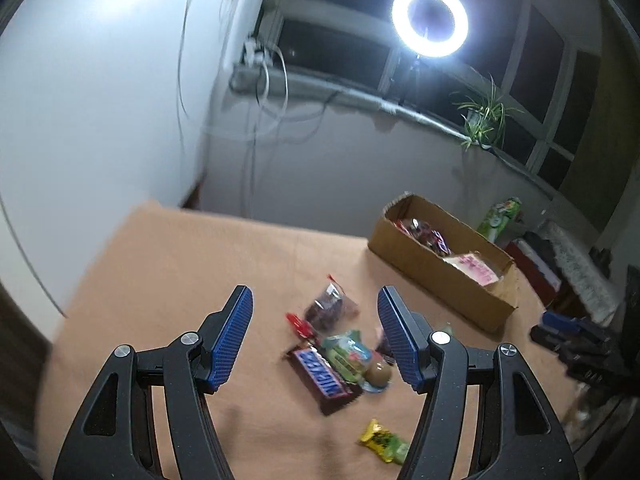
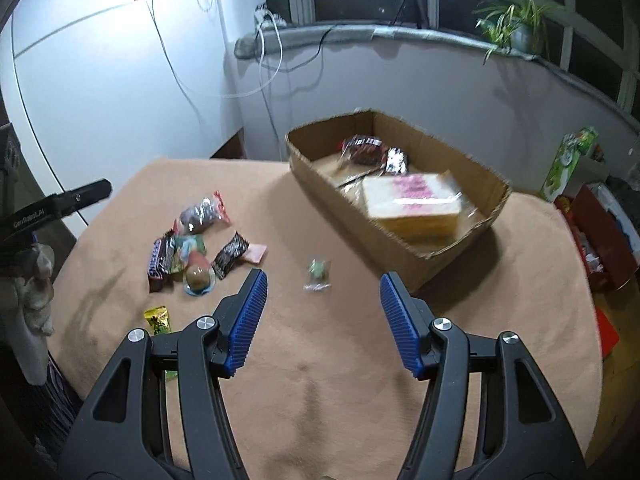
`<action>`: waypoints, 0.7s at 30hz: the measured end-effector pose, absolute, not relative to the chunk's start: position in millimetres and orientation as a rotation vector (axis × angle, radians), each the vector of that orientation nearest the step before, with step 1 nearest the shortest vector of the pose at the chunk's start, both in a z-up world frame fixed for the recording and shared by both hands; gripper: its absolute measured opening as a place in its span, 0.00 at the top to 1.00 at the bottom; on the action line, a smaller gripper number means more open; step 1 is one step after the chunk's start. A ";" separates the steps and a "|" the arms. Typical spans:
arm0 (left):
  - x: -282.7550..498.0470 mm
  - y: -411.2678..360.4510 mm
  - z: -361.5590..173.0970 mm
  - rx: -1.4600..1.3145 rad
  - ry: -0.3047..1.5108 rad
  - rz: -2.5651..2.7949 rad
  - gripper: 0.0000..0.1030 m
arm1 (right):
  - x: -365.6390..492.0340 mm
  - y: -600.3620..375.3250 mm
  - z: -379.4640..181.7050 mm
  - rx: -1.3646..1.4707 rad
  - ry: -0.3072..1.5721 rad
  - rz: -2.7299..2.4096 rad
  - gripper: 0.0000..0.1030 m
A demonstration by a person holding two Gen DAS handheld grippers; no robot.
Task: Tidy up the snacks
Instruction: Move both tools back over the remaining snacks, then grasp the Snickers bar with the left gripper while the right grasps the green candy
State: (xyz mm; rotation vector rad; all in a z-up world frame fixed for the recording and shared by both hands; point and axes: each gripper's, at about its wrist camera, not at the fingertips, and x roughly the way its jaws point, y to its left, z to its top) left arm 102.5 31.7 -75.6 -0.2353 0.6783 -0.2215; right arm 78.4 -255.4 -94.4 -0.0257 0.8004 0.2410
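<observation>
Both claws hang over the table (image 2: 340, 400) with nothing in them: the left claw (image 1: 316, 336) has its jaws spread and empty, and the right claw (image 2: 324, 320) is just as wide, pads bare. Ahead of the left claw, right in the gap between its fingers, sits the pile (image 1: 340, 352) of loose snacks: a Snickers (image 1: 322, 376) nearest, a green pack (image 1: 348, 354) touching it, a clear bag (image 1: 330, 306) of dark pieces just beyond, and an egg (image 1: 378, 374) in a blister close by the right-hand finger. A yellow candy (image 1: 384, 446) lies apart, nearer the claw and low to its right. From the right claw, one small sweet (image 2: 318, 274) sits alone just ahead between the fingers, and the box (image 2: 400, 240) stands beyond and to the right, already holding a pink-labelled pack (image 2: 416, 200) and some wrappers. Handling, as I read it: everything here looks light, and the wrappers look slick and crinkly, so a grip on a loose edge may slide. The Snickers seems the firmest; I'd pinch it across its short width, mid-body. The clear bag looks soft and lumpy, best taken around its bulk, not the sealed end. The egg is rounded and probably fragile, likely to roll or squirt out, so take the flat blister rim gently. The lone sweet is small; the pads would need to come down close to the cloth.
</observation>
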 end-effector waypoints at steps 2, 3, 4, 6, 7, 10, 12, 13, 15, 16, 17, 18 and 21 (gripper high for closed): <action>107.5 26.5 -86.0 -0.238 0.721 -0.254 0.37 | 86.1 -252.8 -105.2 -0.024 0.819 0.239 0.40; 107.8 23.8 -91.2 -0.218 0.731 -0.250 0.37 | 91.3 -251.7 -112.0 -0.018 0.832 0.243 0.40; 108.0 23.0 -95.7 -0.203 0.737 -0.240 0.37 | 94.9 -250.7 -117.5 -0.013 0.844 0.247 0.40; 109.2 21.6 -106.0 -0.196 0.773 -0.247 0.37 | 101.5 -248.1 -128.0 -0.014 0.865 0.250 0.42; 110.5 21.4 -112.1 -0.201 0.794 -0.247 0.37 | 104.4 -246.3 -132.3 -0.014 0.874 0.254 0.43; 114.3 23.5 -126.0 -0.237 0.846 -0.255 0.40 | 111.9 -243.9 -139.3 -0.017 0.891 0.269 0.49; 117.0 21.8 -132.7 -0.268 0.880 -0.273 0.47 | 115.5 -242.2 -142.1 -0.027 0.895 0.271 0.50; 118.6 17.6 -135.7 -0.263 0.893 -0.280 0.48 | 117.5 -241.3 -143.6 -0.031 0.897 0.272 0.52; 118.9 8.4 -138.5 -0.217 0.900 -0.268 0.48 | 120.7 -240.5 -145.7 -0.036 0.904 0.275 0.54; 118.9 5.5 -140.0 -0.201 0.904 -0.266 0.48 | 122.9 -240.4 -147.0 -0.037 0.907 0.276 0.54; 118.5 1.9 -142.0 -0.193 0.912 -0.271 0.48 | 124.4 -240.2 -148.0 -0.037 0.911 0.278 0.54; 118.3 1.1 -143.2 -0.187 0.915 -0.271 0.48 | 126.2 -240.0 -149.4 -0.035 0.916 0.280 0.54; 120.3 -0.4 -147.9 -0.170 0.931 -0.253 0.48 | 130.0 -237.5 -154.1 -0.038 0.928 0.288 0.54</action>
